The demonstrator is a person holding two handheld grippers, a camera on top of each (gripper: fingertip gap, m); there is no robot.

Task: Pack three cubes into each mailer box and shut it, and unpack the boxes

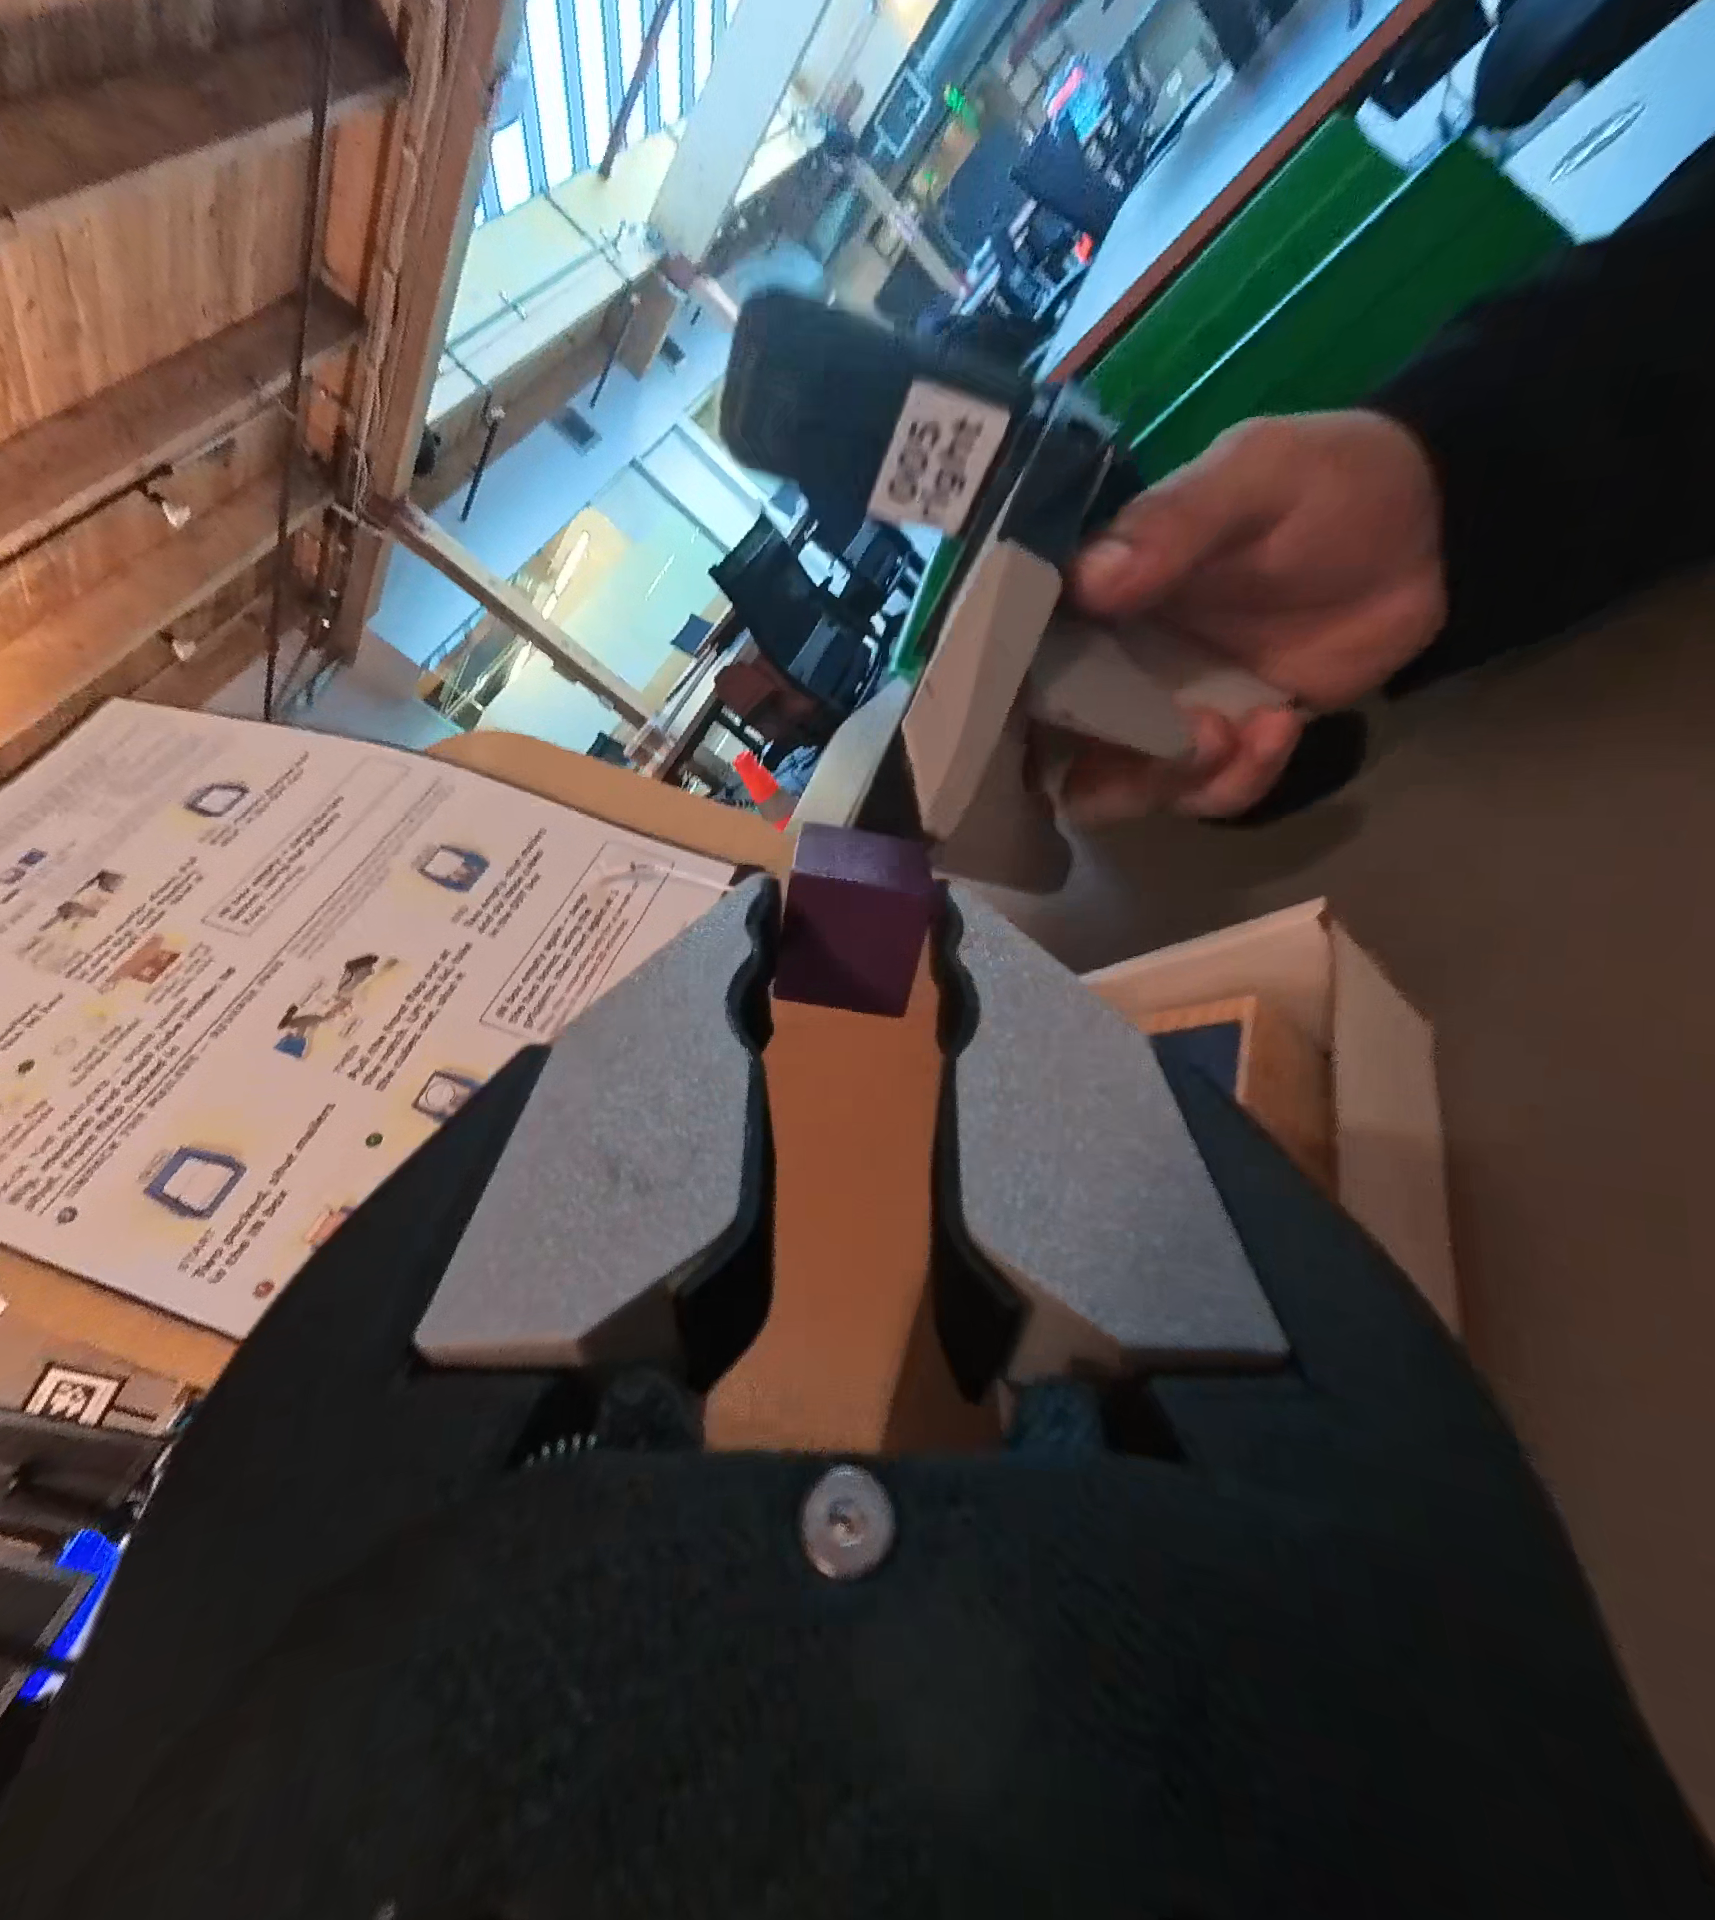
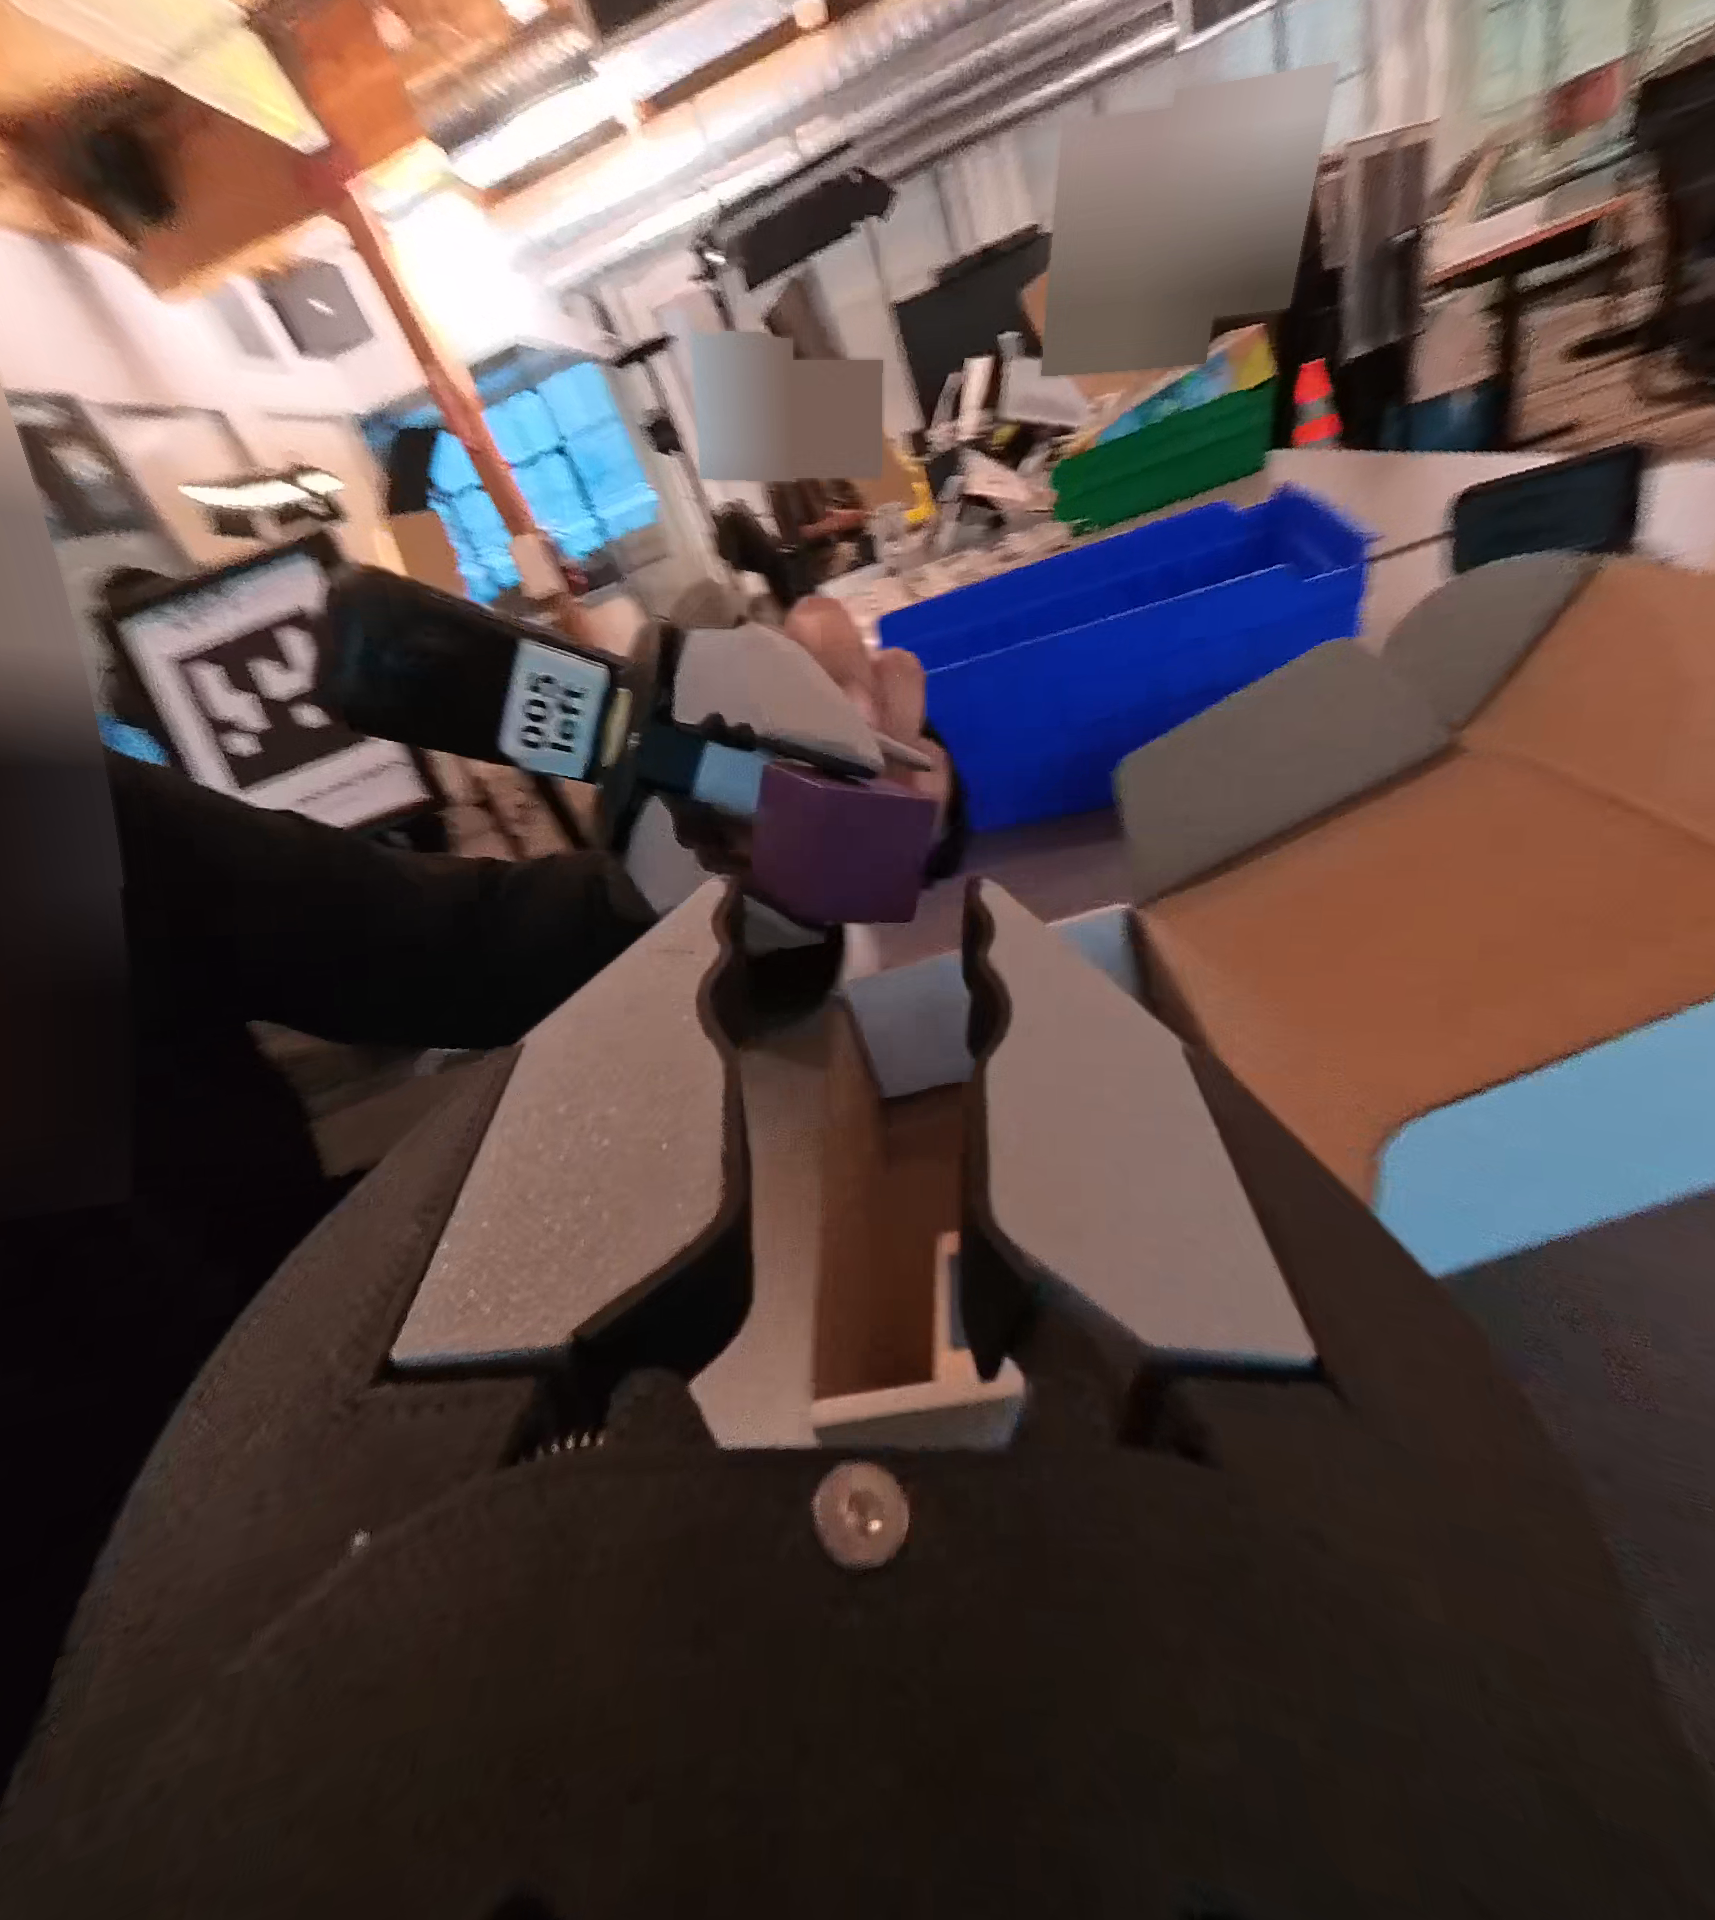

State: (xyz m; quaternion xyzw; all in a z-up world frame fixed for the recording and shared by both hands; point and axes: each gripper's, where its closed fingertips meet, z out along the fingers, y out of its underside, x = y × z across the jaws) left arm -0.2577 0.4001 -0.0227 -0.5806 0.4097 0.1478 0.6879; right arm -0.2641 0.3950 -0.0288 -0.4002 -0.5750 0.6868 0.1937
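Purple cube (image 1: 855, 925) pinched at tips of left gripper (image 1: 853, 935), held in air above open mailer box (image 1: 1352, 1049). Right gripper (image 2: 848, 935) spread, holding nothing — cube just beyond its tips. Printed sheet (image 1: 240, 977) on table at left. Blue bin (image 2: 1123, 665) behind — well apart.

A white label (image 1: 941, 457) sits on the far hand-held gripper at one o'clock. A printed sheet (image 1: 240, 997) lies at nine o'clock. A black-and-white marker sign (image 2: 255, 681) stands at ten o'clock.
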